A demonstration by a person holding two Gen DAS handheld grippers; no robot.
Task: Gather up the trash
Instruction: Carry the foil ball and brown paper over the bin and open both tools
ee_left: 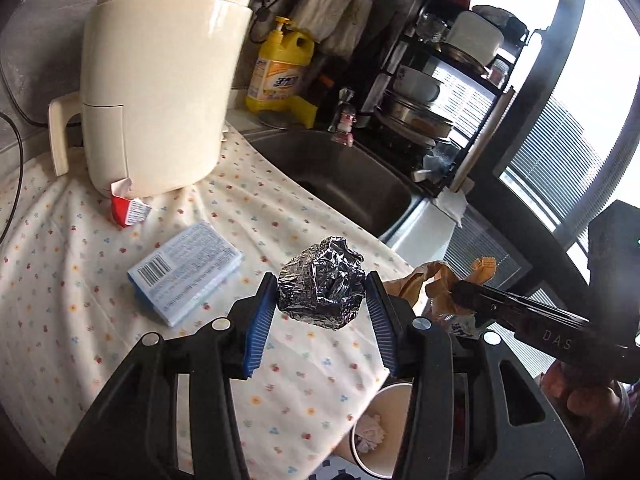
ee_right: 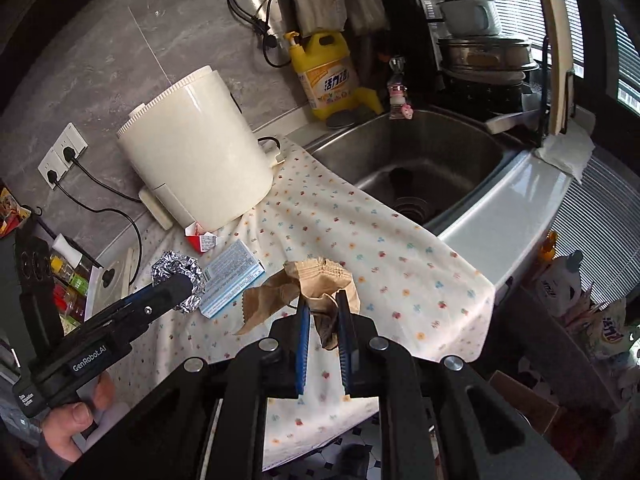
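The floral cloth point(ee_left: 120, 280) covered the counter from the cream appliance point(ee_left: 160, 88) out to the sink point(ee_right: 420, 168), and below its near edge stood the white paper cup point(ee_left: 384, 408) with crumpled tissue already in it — in my judgement the bin that both loads were bound for. The cup showed only in the left wrist view, low and right of centre, directly under the left gripper's right finger, so the left hand looked the nearer of the two. The left gripper point(ee_left: 320, 300) held the crumpled foil ball point(ee_left: 324, 284) clear of the cloth, jaws partly spread and pressed to its sides. The right gripper point(ee_right: 323, 320) was pinched nearly closed on the crumpled brown paper point(ee_right: 316, 280), whose loose tail trailed off to the left. Two pieces lay uncollected on the cloth — the blue-and-white box point(ee_left: 184, 272), long axis diagonal, and the red-and-white wrapper point(ee_left: 128, 210) against the appliance's foot.
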